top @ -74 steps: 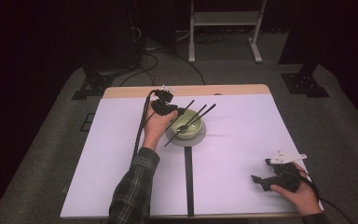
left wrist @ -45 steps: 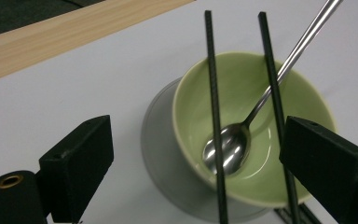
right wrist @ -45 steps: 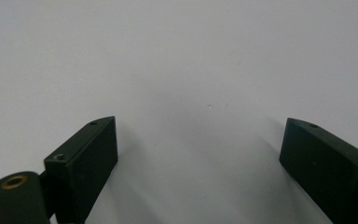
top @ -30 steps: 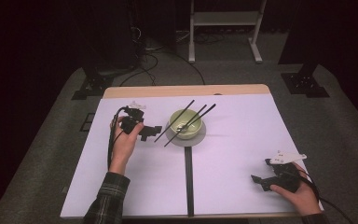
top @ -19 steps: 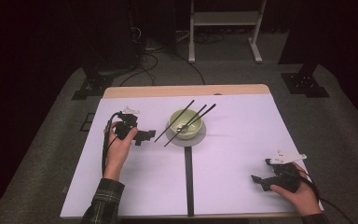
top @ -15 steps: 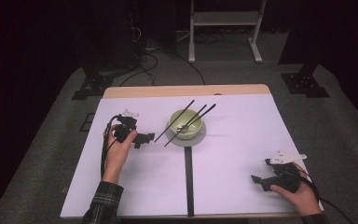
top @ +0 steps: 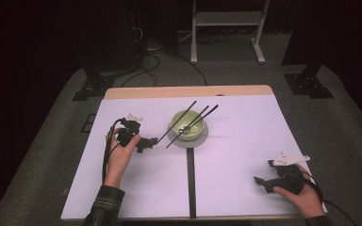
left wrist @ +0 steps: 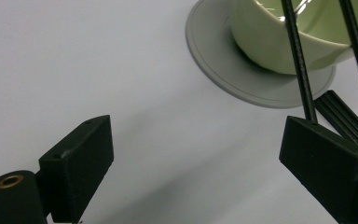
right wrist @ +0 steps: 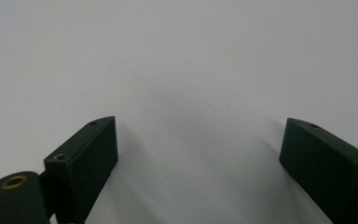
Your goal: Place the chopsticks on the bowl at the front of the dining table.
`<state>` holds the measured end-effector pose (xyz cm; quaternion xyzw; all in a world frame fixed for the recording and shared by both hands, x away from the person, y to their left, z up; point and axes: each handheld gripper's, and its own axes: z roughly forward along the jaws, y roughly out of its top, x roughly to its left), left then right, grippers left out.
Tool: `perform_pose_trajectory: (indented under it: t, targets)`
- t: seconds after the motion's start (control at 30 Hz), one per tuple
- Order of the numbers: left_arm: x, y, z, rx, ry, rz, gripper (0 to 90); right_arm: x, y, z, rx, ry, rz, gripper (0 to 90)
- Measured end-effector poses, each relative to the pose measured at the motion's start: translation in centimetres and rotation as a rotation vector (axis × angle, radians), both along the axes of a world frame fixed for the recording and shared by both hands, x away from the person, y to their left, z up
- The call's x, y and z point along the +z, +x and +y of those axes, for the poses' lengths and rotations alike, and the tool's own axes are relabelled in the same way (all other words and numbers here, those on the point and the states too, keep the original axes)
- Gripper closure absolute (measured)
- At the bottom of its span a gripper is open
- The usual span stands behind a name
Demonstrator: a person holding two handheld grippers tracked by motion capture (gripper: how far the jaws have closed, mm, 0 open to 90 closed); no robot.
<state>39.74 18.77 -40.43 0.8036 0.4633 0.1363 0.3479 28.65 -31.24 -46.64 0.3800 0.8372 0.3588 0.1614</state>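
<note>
A wide white rectangular table sheet carries everything, split by a thin black strip that runs from the bowl toward the person's edge. The pale green round ceramic bowl sits on a flat grey round saucer toward the sheet's far side, at the far end of that strip. Two long black chopsticks lie slanted across the bowl's rim, their lower ends reaching past the saucer toward the left gripper. The left gripper, black and held in the person's left hand, sits just left of the bowl, near the chopsticks' lower ends; its jaws stand wide apart with nothing between them. The right gripper rests well apart from the bowl, near the sheet's near right corner, its jaws likewise spread and empty over bare sheet.
</note>
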Motion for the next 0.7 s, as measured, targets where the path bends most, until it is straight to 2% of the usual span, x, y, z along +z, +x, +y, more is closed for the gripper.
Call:
perform_pose_trajectory:
  t: [0.7]
  targets:
    - [0.0,-0.8,-1.5,-0.073,-0.047,0.017,8.9,0.0,0.0,0.0,0.0,-0.001,0.0,10.0]
